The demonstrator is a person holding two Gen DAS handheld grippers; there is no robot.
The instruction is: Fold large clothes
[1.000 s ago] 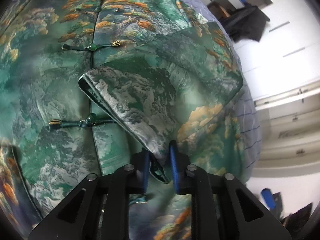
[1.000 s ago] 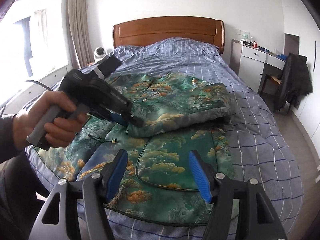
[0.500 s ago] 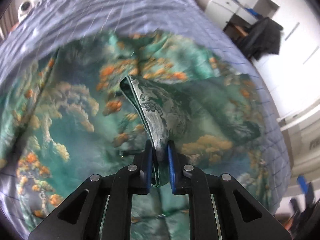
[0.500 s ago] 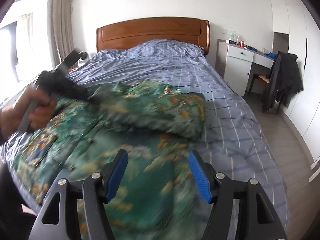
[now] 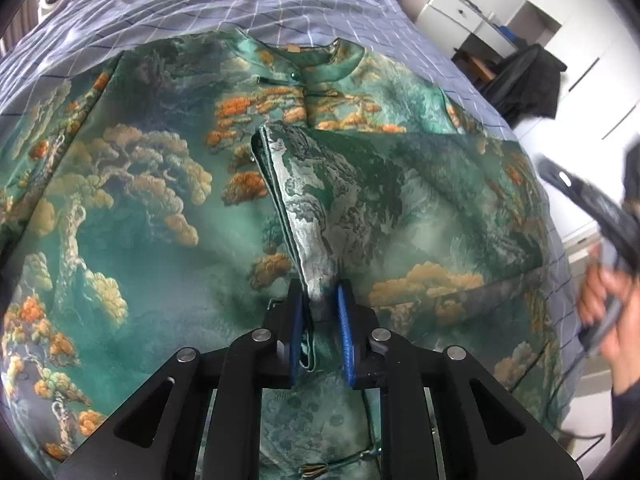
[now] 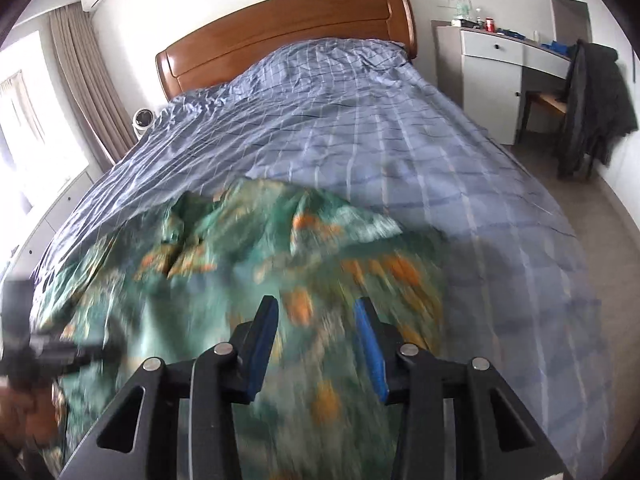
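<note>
So, a green brocade jacket [image 5: 168,240] with orange pine-tree print is spread over the blue checked bedspread [image 6: 360,120], collar [image 5: 320,64] toward the wooden headboard [image 6: 288,28]. One sleeve [image 5: 360,200] is folded across the chest, and its cuff end is clamped between the blue pads of the left gripper [image 5: 322,320]. The right gripper [image 6: 318,336] is held over the jacket's blurred lower part; its jaws have just been closing but are seen apart, with nothing between them. A dark coat [image 6: 596,108] is draped on a chair by the white desk [image 6: 500,64].
</note>
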